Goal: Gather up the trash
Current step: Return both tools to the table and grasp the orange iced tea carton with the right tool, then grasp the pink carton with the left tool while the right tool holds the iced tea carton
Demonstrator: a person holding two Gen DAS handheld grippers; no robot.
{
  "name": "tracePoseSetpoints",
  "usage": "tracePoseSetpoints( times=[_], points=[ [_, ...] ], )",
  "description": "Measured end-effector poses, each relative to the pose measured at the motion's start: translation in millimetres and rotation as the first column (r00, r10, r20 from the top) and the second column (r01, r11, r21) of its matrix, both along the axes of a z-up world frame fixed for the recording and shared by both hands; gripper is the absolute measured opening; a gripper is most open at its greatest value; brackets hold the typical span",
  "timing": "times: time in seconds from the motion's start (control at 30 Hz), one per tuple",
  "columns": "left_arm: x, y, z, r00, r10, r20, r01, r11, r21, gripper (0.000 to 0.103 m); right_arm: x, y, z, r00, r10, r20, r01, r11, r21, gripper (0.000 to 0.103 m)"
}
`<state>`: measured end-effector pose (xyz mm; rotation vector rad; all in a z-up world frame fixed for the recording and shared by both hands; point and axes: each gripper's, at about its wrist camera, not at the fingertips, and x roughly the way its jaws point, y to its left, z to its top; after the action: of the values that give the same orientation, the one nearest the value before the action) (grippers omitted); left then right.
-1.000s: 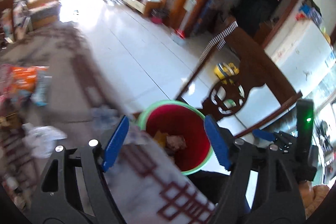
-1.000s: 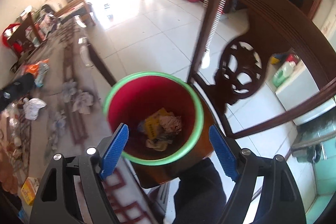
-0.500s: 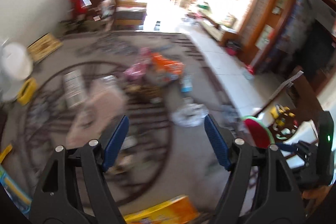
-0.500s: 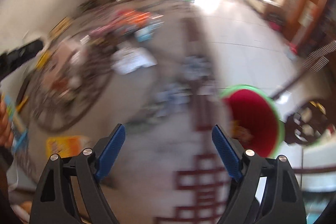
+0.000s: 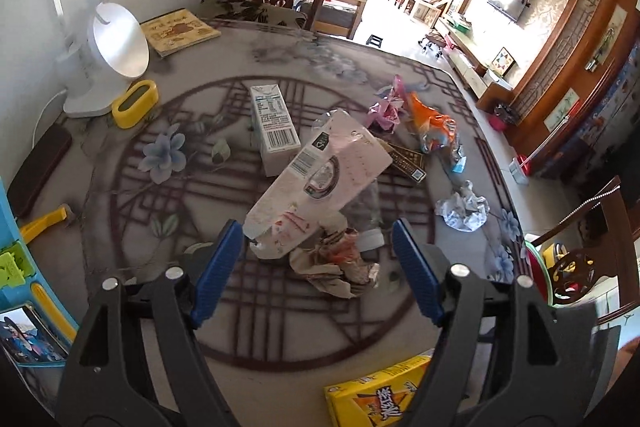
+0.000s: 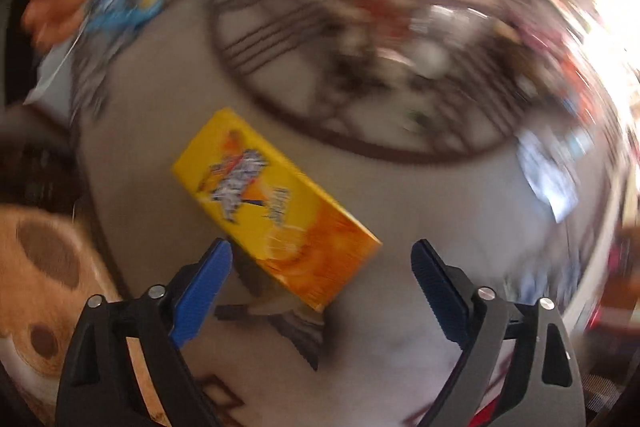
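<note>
We hold the left gripper (image 5: 318, 269) with jaws wide open over the worktop (image 5: 120, 227); between them lie a crumpled wrapper (image 5: 336, 263) and a pink carton (image 5: 320, 183), not gripped. The right gripper (image 6: 322, 285) also has open jaws, empty, just above a yellow box (image 6: 272, 207). That view is blurred.

Left gripper (image 5: 318, 267) open wide, blue pads (image 5: 218, 267) splayed at lower centre of frame, nothing between them. Right gripper (image 6: 322, 287) also open wide (frame heavily motion-blurred), blue fingertips (image 6: 204, 291) low in frame, holding nothing.
</note>
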<state>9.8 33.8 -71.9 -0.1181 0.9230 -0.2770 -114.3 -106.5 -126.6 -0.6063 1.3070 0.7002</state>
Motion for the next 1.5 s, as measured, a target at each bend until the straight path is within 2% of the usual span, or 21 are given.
tracePoseSetpoints(
  times=[0.17, 0.27, 0.33, 0.47, 0.53, 0.6, 0.7, 0.8, 0.93, 1.03, 1.17, 1.33, 1.4, 1.43, 1.5],
  points=[
    [9, -4, -12, 1.0, -0.019, -0.025, 0.019, 1.0, 0.002, 0.076, 3, 28, -30, 0.985, 0.155, -0.082, -0.16, 0.986, -0.055, 0.091],
    [18, -7, -17, 0.999, -0.038, -0.037, 0.039, 0.999, 0.014, 0.077, 1, 34, -42, 0.981, 0.175, -0.084, -0.181, 0.98, -0.078, 0.075],
    [25, -10, -21, 0.998, -0.048, -0.038, 0.049, 0.998, 0.032, 0.079, 0, 31, -40, 0.985, 0.15, -0.083, -0.153, 0.988, -0.029, 0.072],
    [43, -15, -34, 0.996, -0.062, -0.059, 0.066, 0.996, 0.062, 0.08, 7, -2, -23, 0.993, -0.01, -0.119, 0.026, 0.991, 0.13, 0.067],
    [55, -19, -43, 0.995, -0.067, -0.077, 0.072, 0.995, 0.069, 0.08, 16, -28, -13, 0.976, -0.148, -0.162, 0.183, 0.957, 0.226, 0.067],
    [66, -24, -54, 0.991, -0.079, -0.105, 0.087, 0.993, 0.075, 0.08, 24, -53, -6, 0.94, -0.275, -0.202, 0.327, 0.894, 0.306, 0.067],
    [79, -35, -67, 0.985, -0.11, -0.134, 0.123, 0.988, 0.097, 0.084, 30, -79, -1, 0.884, -0.401, -0.242, 0.465, 0.805, 0.367, 0.067],
    [90, -47, -81, 0.98, -0.127, -0.151, 0.15, 0.978, 0.146, 0.089, 35, -94, 2, 0.837, -0.478, -0.267, 0.547, 0.735, 0.401, 0.067],
    [99, -52, -93, 0.981, -0.118, -0.152, 0.145, 0.972, 0.184, 0.093, 37, -105, 0, 0.811, -0.513, -0.281, 0.585, 0.701, 0.408, 0.067],
    [102, -52, -96, 0.985, -0.104, -0.141, 0.131, 0.971, 0.2, 0.083, 38, -109, -4, 0.798, -0.526, -0.295, 0.603, 0.684, 0.412, 0.067],
    [101, -49, -94, 0.988, -0.076, -0.138, 0.103, 0.973, 0.206, 0.078, 49, -107, -2, 0.79, -0.529, -0.309, 0.613, 0.671, 0.418, 0.067],
    [91, -37, -84, 0.992, -0.031, -0.125, 0.052, 0.984, 0.172, 0.065, 46, -95, 4, 0.803, -0.519, -0.294, 0.596, 0.676, 0.434, 0.066],
    [85, -31, -77, 0.994, -0.008, -0.113, 0.025, 0.988, 0.154, 0.059, 45, -95, 7, 0.803, -0.523, -0.287, 0.595, 0.673, 0.438, 0.066],
    [83, -28, -73, 0.994, 0.0, -0.109, 0.016, 0.989, 0.145, 0.053, 45, -95, 9, 0.801, -0.527, -0.284, 0.597, 0.671, 0.44, 0.066],
    [78, -23, -65, 0.995, 0.018, -0.097, -0.006, 0.992, 0.129, 0.048, 44, -97, 13, 0.796, -0.538, -0.277, 0.602, 0.662, 0.447, 0.065]
  ],
)
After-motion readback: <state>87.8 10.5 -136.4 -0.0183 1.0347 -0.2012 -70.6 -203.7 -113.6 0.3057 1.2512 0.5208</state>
